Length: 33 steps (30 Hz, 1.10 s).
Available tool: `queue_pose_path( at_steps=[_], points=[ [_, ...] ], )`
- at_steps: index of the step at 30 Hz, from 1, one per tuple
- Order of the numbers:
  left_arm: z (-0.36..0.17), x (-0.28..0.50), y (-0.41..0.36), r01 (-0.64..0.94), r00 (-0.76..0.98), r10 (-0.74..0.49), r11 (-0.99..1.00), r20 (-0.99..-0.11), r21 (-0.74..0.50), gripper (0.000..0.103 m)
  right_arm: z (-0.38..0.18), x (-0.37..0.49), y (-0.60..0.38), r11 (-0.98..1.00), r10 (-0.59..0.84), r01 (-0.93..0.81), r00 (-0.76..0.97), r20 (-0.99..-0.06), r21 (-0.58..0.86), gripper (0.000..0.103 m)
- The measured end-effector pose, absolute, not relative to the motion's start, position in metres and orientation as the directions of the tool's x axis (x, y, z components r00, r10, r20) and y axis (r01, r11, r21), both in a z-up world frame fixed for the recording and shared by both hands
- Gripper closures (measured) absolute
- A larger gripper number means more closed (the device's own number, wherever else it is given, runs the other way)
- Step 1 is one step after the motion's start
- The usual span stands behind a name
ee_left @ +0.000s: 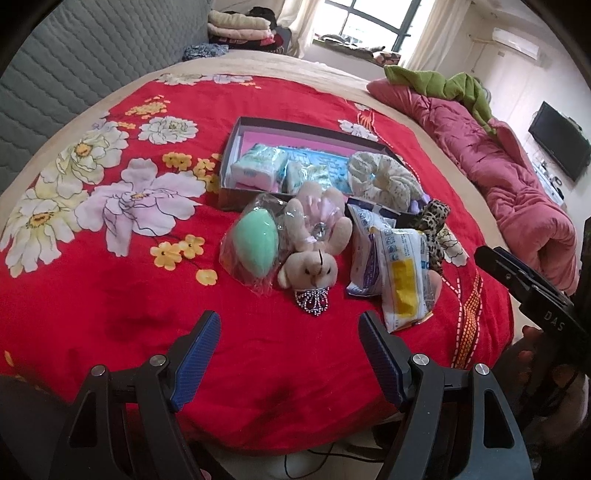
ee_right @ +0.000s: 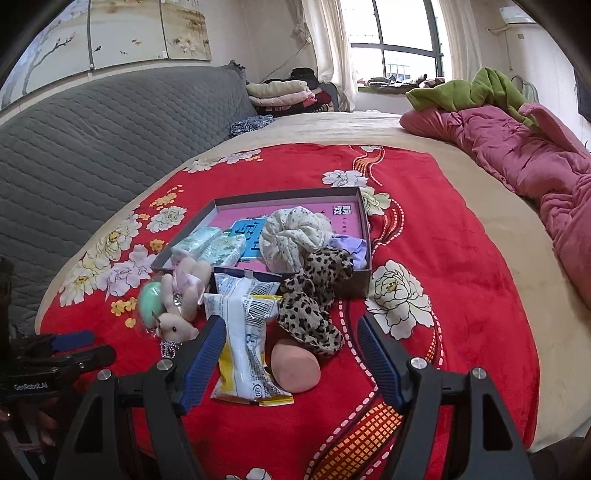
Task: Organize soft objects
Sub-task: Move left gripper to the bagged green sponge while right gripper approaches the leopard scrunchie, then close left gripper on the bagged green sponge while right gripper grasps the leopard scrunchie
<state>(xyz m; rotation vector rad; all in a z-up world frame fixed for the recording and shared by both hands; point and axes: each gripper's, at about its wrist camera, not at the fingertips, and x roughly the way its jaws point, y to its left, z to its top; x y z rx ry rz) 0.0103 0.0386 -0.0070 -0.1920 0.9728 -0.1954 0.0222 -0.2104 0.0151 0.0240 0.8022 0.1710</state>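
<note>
Both grippers hang over the red floral blanket (ee_left: pixel 110 295) with jaws spread wide, grasping nothing — the left gripper (ee_left: pixel 290 354) short of the plush bear (ee_left: pixel 312 254), the right gripper (ee_right: pixel 291 360) around a tissue pack (ee_right: pixel 245 347) with unreadable print. Beyond, the shallow box (ee_right: pixel 364 218) half hides a purple item beside a cream scrunchie (ee_right: pixel 291 240); "GenRobot.AI" marks the left tool.

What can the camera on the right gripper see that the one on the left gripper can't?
Only the right wrist view shows the pink egg-shaped sponge lying whole beside the leopard-print scrunchies, and the painted wall panel. Only the left wrist view shows the wall-mounted TV and the plush bear's beaded crown clearly. Both show the open box on the red floral blanket, the green sponge, the plush bear and the yellow tissue pack.
</note>
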Motion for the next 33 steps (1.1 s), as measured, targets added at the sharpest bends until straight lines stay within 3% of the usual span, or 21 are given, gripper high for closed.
queue_pose_path(
  at_steps=[23, 33],
  points=[
    [-0.034, 0.065, 0.052, 0.013, 0.545, -0.178, 0.979, -0.819, -0.204, 0.025, -0.007, 0.053, -0.221, 0.988, 0.149, -0.139, 0.671, -0.727, 0.074, 0.03],
    [-0.044, 0.091, 0.061, -0.02, 0.531, -0.159, 0.98, -0.833, -0.2, 0.025, -0.039, 0.081, -0.22, 0.986, 0.149, -0.149, 0.593, -0.791, 0.074, 0.03]
  ],
)
